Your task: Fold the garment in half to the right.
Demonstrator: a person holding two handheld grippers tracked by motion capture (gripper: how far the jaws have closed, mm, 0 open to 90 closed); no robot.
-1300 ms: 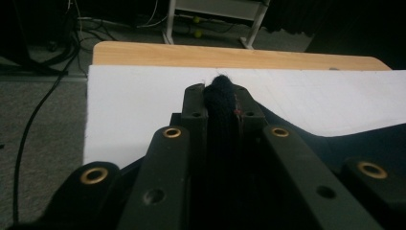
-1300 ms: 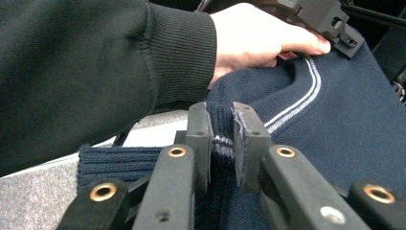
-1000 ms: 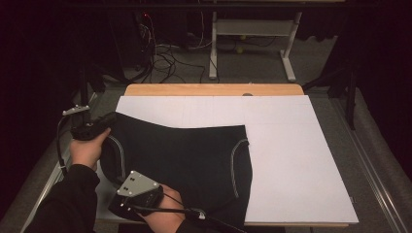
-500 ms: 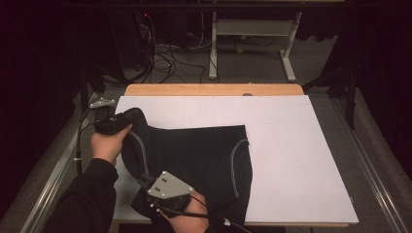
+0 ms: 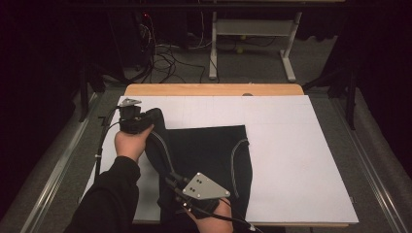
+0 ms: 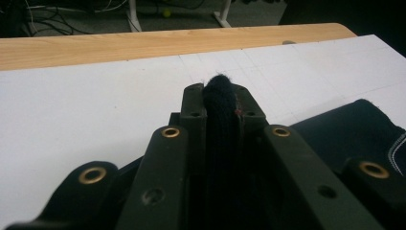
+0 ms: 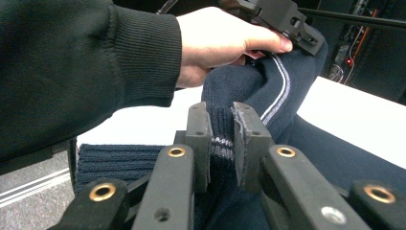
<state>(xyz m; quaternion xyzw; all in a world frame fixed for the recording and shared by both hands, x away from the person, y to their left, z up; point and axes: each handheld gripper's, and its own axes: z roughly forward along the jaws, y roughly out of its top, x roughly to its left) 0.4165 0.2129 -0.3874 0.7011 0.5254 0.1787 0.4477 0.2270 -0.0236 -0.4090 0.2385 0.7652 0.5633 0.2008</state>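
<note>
Between the two hand-held grippers lay one dark navy knit sweater [image 5: 204, 165] with pale stripe trim, spread on a white board [image 5: 301, 160] that covered a wooden table [image 5: 214, 89].

Item 1, left gripper [image 5: 142, 118]: jaws drawn together and clamped on a bunched fold of the sweater's edge, the cloth standing up between the pads in the left gripper view [image 6: 219, 103]. Ahead of it, bare white board; to its right side, the flat body of the garment.

Item 2, right gripper [image 5: 179, 183]: jaws pinched on the ribbed hem [image 7: 221, 136], knit filling the narrow gap between the pads. Beyond its tips, the left hand [image 7: 218, 40] and its gripper held the raised stripe-trimmed edge.

Step in hand, as judged: a fold of the sweater's left portion, lifted along one side by both grippers and carried across the body. About half the garment lay flat beyond the right gripper; the held edge stood off the board.

Next move, as judged: both grips kept closed and moved together, the edge kept taut and level, then laid down square on the flat half before release. Uneven travel would likely skew the fold.

Containers: none seen on the board; nothing held in any.
</note>
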